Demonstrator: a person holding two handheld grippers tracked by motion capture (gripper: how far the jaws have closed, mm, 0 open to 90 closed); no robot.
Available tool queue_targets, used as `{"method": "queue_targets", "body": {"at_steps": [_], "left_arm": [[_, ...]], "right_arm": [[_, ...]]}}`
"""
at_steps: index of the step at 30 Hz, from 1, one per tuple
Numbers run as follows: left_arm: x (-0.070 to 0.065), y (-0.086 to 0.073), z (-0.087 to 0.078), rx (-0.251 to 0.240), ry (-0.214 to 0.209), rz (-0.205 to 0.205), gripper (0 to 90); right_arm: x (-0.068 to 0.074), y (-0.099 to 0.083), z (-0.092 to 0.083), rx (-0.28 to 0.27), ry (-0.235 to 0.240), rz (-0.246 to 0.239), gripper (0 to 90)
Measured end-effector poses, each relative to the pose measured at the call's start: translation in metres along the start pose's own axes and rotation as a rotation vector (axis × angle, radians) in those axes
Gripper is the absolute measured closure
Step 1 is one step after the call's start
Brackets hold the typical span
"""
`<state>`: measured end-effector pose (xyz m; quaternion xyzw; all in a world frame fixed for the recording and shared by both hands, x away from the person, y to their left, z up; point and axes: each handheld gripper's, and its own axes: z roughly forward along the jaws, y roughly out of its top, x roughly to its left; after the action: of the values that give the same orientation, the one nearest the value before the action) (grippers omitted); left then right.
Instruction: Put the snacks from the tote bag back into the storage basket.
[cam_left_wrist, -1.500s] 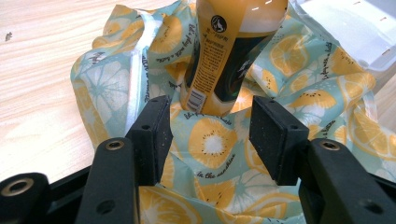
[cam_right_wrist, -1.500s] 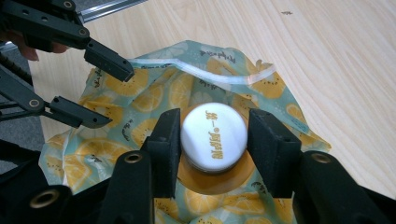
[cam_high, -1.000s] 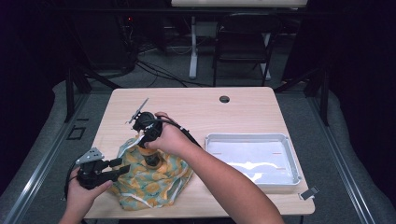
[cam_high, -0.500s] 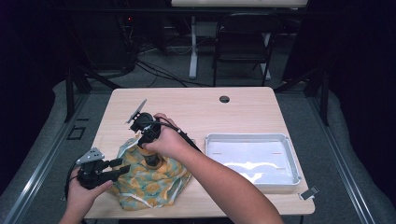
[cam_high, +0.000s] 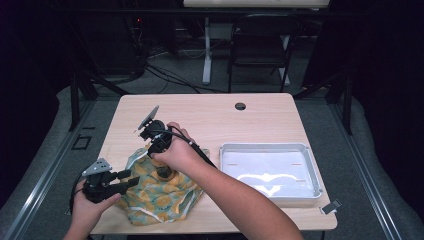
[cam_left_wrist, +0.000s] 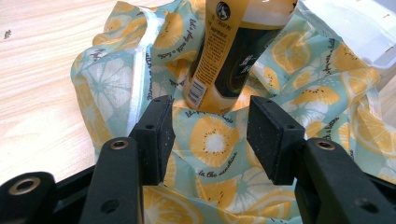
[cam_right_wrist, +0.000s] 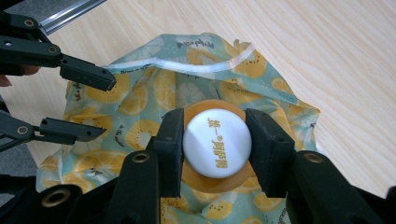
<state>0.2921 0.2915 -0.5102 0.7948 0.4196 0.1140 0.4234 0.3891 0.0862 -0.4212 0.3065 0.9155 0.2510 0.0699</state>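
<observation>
Person at a light wood table (cam_high: 210, 112), one gripper per hand. The right gripper (cam_right_wrist: 215, 140) comes straight down over a bottle (cam_left_wrist: 229, 51) and its jaws are clenched on the white cap (cam_right_wrist: 217, 142), pads flush against both sides. The bottle stands upright on a crumpled lemon-and-kiwi print cloth bag (cam_high: 160, 192) at the front left of the table; the fabric is bunched around its base, and the bag's white-trimmed edge (cam_right_wrist: 187, 65) lies past the bottle. From the right gripper view the bottle looks to sit on top of the cloth rather than inside it, but the folds hide the base, so I can't be sure.

The left gripper (cam_left_wrist: 210, 133) hovers low at the near edge of the bag, jaws released and spread, with only printed cloth showing between the pads. No pinch on the fabric yet.

A white tray (cam_high: 305, 150) sits well apart to the right, nothing in it.

Progress, as a judgement: early to middle. Bottle is gripped and placed at the bag; what's left is getting hold of the bag's edge with the free gripper, then working the bottle and bag together or apart. Which of the two is meant, I can't tell.
</observation>
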Motion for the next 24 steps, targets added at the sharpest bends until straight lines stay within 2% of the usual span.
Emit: {"method": "queue_targets", "body": {"at_steps": [5, 11, 17, 24], "left_arm": [[0.0004, -0.0002, -0.0001, -0.002, 0.0, -0.003, 50.9], [0.0005, -0.0004, 0.0002, -0.001, 0.001, -0.004, 51.0], [0.0003, -0.0004, 0.0004, 0.0, 0.001, -0.003, 50.9], [0.0004, -0.0003, 0.0006, 0.001, 0.005, 0.004, 50.9]], "right_arm": [[-0.0024, 0.0006, 0.0022, -0.015, 0.023, -0.033, 58.4], [-0.0052, 0.0009, 0.0021, -0.012, 0.044, -0.043, 58.1], [-0.0093, 0.0005, 0.0013, -0.003, 0.072, -0.077, 57.5], [-0.0098, -0.0006, 0.0018, 0.002, 0.076, -0.117, 57.3]]}}
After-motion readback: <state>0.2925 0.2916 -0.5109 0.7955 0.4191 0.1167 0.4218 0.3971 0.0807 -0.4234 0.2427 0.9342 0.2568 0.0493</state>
